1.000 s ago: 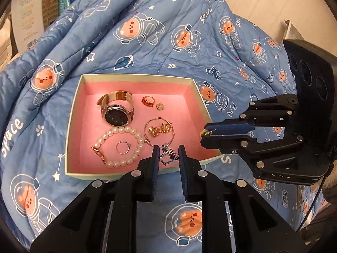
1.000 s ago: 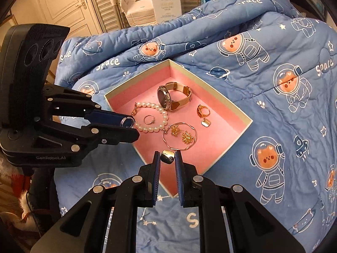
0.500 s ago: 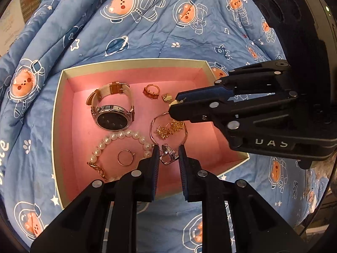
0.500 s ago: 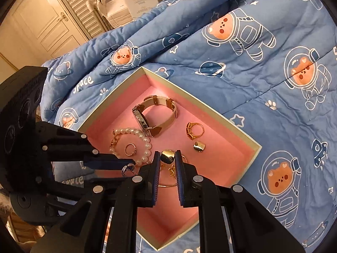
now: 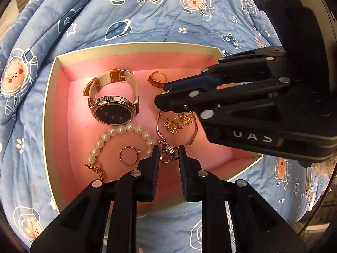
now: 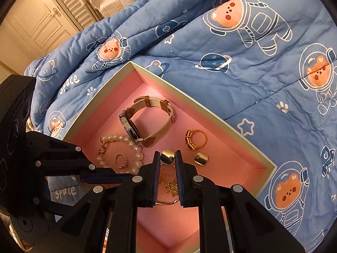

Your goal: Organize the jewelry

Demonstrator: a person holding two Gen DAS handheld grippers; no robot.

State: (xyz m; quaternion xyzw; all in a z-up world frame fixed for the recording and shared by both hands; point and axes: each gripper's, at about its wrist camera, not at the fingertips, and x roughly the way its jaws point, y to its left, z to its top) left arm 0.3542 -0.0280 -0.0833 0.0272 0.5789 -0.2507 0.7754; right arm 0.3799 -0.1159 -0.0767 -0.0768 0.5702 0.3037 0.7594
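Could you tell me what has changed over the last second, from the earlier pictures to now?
Both grippers came down and in over the pink box. The left gripper still pinches the silver ring; the right gripper, earlier off the box's edge, now holds its gold earring above the box floor beside the matching earring. Nothing was released. The watch, pearl bracelet and other pieces lie as before.

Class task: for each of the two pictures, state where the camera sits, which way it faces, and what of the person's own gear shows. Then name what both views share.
Left wrist view: sits on the left gripper, facing steeply down into the pink box; its fingers pinch a silver earring, and the right gripper crosses in.
Right wrist view: sits on the right gripper, also looking down into the box; it holds a gold earring, with the left gripper alongside.
Shared: box, watch, pearl bracelet, blue quilt.
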